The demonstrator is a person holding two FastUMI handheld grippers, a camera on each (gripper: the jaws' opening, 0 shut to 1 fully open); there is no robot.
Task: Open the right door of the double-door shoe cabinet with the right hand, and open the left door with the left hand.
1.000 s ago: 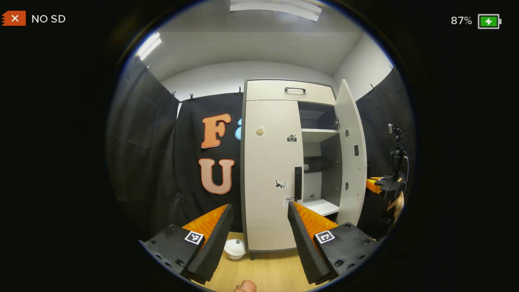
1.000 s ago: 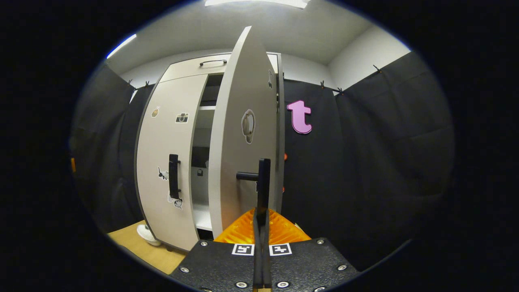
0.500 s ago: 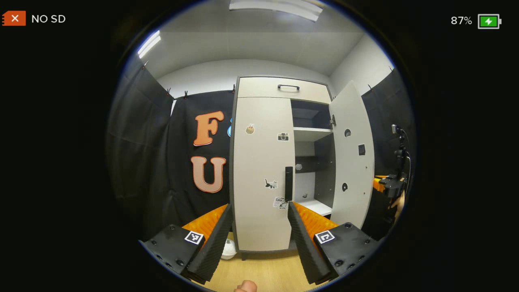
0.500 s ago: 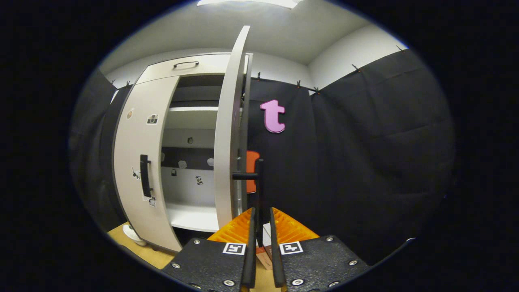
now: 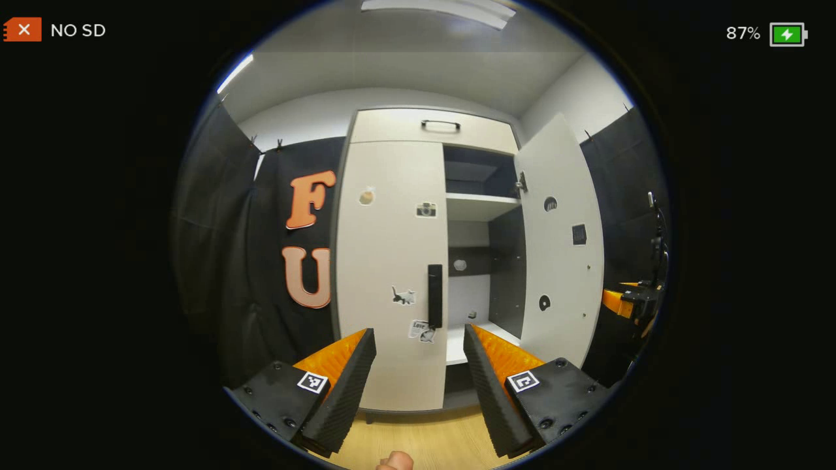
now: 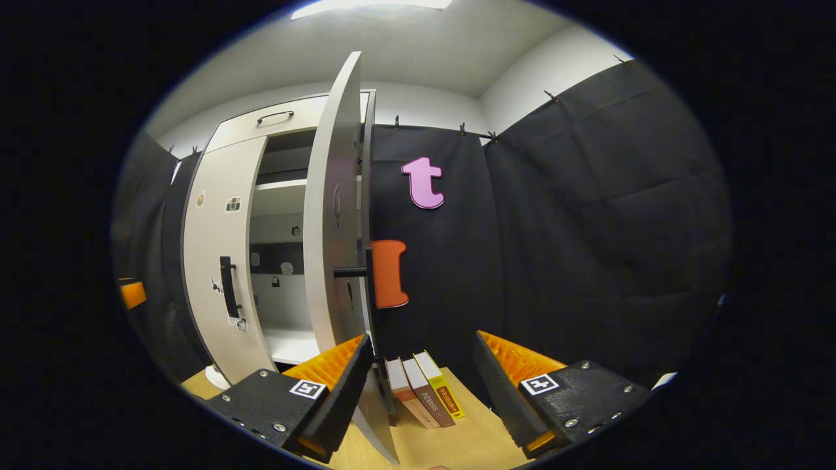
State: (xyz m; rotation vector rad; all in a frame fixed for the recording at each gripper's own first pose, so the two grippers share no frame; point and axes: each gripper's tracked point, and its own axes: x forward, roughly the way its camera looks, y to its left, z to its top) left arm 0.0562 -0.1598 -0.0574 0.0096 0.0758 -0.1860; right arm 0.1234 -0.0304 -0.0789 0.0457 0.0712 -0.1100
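Both claws, left claw (image 5: pixel 418 378) and right claw (image 6: pixel 418 391), gape spread before the shoe cabinet (image 5: pixel 392 261), whose right door (image 5: pixel 562 241) stands open.

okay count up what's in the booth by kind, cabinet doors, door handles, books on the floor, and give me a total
Cabinet doors: 2, the open right door and the shut left door.
Door handles: 2, the left one and the right one.
Books: 3.
Total: 7.

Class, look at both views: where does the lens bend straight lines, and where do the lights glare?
Left gripper view: the closed left door bows outward at its edges, and a ceiling light glares at the top. Right gripper view: the open right door curves strongly, another ceiling light burns white, and the books stay sharp.
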